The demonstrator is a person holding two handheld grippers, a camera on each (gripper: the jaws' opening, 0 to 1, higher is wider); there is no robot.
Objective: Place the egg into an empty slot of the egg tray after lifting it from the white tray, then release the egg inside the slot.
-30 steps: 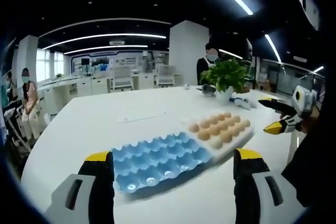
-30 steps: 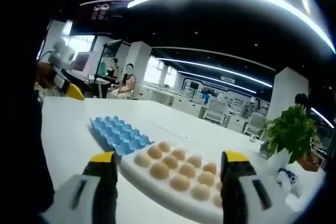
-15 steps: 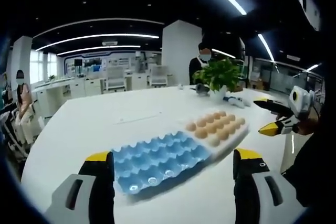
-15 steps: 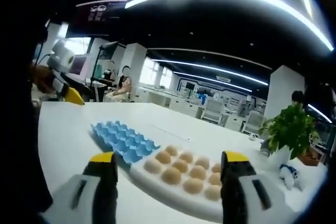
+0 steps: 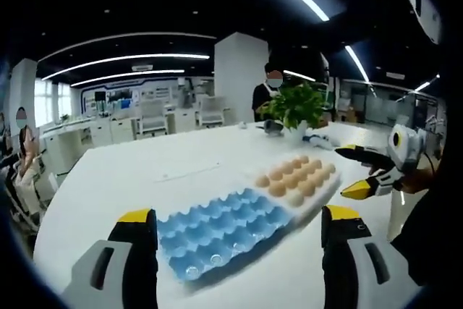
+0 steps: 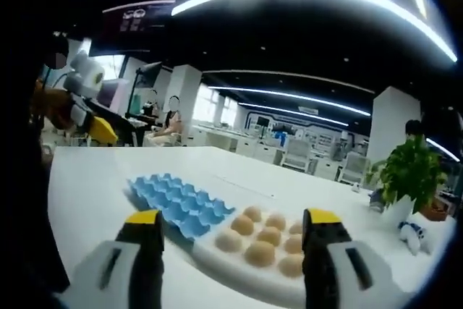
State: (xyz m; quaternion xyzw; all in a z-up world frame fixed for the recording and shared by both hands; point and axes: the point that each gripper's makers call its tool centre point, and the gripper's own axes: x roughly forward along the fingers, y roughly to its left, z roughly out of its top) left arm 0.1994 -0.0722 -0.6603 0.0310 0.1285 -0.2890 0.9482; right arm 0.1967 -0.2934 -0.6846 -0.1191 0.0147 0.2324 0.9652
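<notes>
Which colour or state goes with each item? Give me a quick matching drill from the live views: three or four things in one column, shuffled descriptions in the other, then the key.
Things:
1. egg tray
2. white tray
3. potted plant
4. right tongs

Descriptions:
A. green leaves, at the table's far side
B. open, nothing gripped
C. blue, slots empty
D. holds tan eggs

Pairs: 1-C, 2-D, 3-A, 4-B

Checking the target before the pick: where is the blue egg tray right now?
In the left gripper view, the blue egg tray lies on the white table, butted against the white tray of eggs.
</notes>
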